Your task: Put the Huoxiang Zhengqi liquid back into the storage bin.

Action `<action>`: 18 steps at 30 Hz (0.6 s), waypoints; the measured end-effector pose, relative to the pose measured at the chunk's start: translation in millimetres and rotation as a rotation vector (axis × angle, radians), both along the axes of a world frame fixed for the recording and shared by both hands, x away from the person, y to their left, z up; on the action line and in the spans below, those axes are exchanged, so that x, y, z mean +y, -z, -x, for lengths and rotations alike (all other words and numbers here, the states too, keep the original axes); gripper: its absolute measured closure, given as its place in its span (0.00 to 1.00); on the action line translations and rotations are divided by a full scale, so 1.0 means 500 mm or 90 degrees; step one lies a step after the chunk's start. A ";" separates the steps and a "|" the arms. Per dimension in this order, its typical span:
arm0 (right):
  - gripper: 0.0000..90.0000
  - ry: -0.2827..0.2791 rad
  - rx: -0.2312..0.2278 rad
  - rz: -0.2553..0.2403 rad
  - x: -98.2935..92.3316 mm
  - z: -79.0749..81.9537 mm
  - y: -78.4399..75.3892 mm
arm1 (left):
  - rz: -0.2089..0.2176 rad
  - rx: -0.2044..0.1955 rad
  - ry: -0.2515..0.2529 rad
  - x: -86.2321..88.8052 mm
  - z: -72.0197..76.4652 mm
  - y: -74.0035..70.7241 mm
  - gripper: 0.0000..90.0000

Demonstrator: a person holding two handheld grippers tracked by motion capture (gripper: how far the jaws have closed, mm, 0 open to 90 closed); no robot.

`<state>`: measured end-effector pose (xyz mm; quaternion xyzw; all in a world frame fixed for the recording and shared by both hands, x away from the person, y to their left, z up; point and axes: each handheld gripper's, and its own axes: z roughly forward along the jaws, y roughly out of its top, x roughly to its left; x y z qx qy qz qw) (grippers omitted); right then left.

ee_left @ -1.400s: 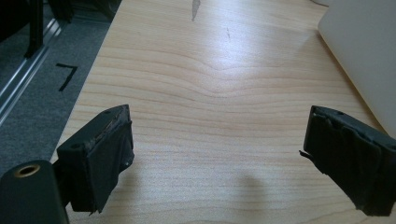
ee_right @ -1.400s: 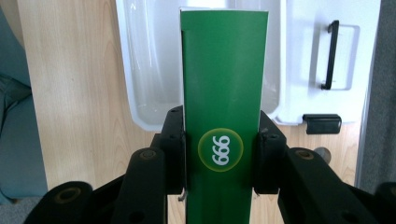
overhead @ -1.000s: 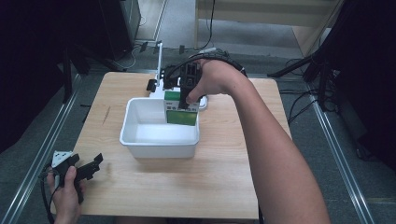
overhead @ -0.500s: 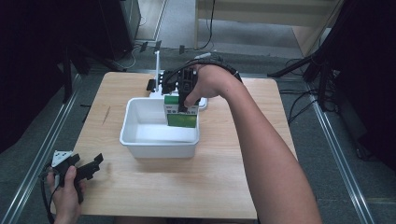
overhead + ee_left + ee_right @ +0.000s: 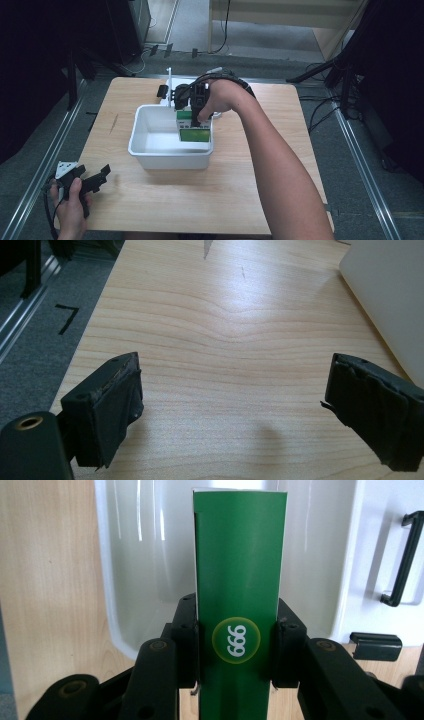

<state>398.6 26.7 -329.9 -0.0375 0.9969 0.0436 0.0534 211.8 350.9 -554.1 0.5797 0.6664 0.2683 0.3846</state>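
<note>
A green box (image 5: pixel 194 131) marked "999" (image 5: pixel 239 605) hangs upright inside the back right corner of a white tub (image 5: pixel 145 148). My right gripper (image 5: pixel 194 119) is shut on the box's two narrow sides (image 5: pixel 235 640), pointing down into the tub. Whether the box touches the tub floor is hidden. My left gripper (image 5: pixel 92 181) rests low at the table's front left corner, open, with bare wood between its pads (image 5: pixel 112 405).
A white object with a black handle (image 5: pixel 402 560) lies behind the tub, at the table's far side (image 5: pixel 167 92). The tub's outer wall (image 5: pixel 390 295) is to the right of the left gripper. The table's left edge drops to a grey floor (image 5: pixel 35 330).
The right hand has carried the green box from the tub's back rim down and forward into the tub. The left gripper has stayed where it was.
</note>
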 end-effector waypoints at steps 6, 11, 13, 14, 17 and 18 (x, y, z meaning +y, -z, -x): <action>0.72 -0.008 0.003 0.001 0.000 -0.005 0.027 | 0.000 0.001 0.001 0.000 0.000 0.000 0.10; 0.72 -0.015 0.010 0.002 0.001 -0.008 0.046 | 0.001 0.002 0.001 0.001 0.000 0.000 0.10; 0.72 -0.009 0.014 0.004 0.003 -0.009 0.059 | 0.002 0.002 0.001 0.001 0.000 0.000 0.10; 0.72 -0.007 0.015 0.007 0.004 -0.009 0.063 | 0.002 0.002 0.001 0.001 0.000 0.000 0.10; 0.72 -0.004 0.015 0.015 0.007 -0.009 0.078 | 0.002 0.003 0.001 0.001 0.000 0.000 0.10; 0.72 -0.014 0.014 0.012 0.008 -0.012 0.084 | 0.002 0.003 0.001 0.001 0.000 0.000 0.10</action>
